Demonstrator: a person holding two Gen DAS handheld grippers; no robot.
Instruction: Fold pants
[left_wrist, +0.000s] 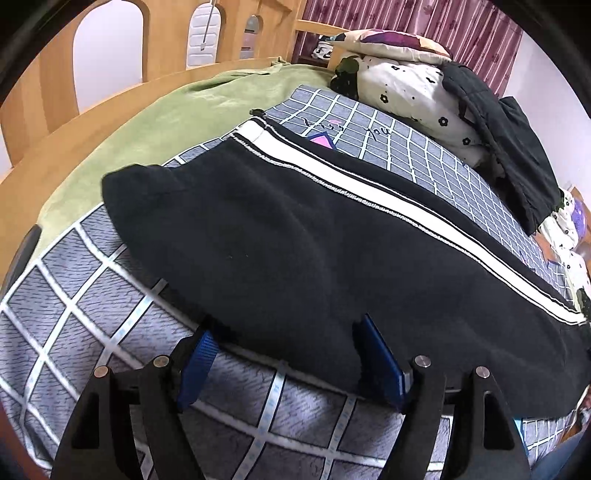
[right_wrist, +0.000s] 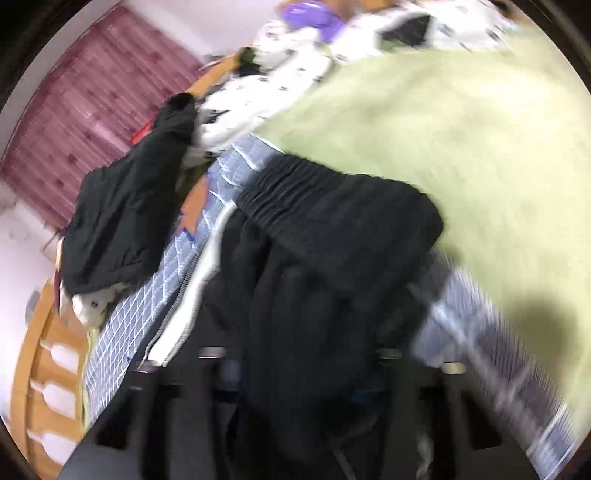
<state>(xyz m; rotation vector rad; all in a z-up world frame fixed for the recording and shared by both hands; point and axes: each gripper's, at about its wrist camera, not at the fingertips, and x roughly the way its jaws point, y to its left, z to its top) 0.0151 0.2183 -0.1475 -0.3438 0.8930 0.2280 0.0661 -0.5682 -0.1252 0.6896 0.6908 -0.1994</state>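
— Blue pads of the left gripper stand wide apart at the near edge of the pants. Why?
— Released, I'd judge: the black cloth lies flat on the checked sheet, white stripe along the far side, so the halves sit squarely stacked.
— And the other camera?
— Blurred. Black fabric bunches between the right gripper fingers, waistband beyond on the green blanket. Whether it grips the cloth, I cannot tell.
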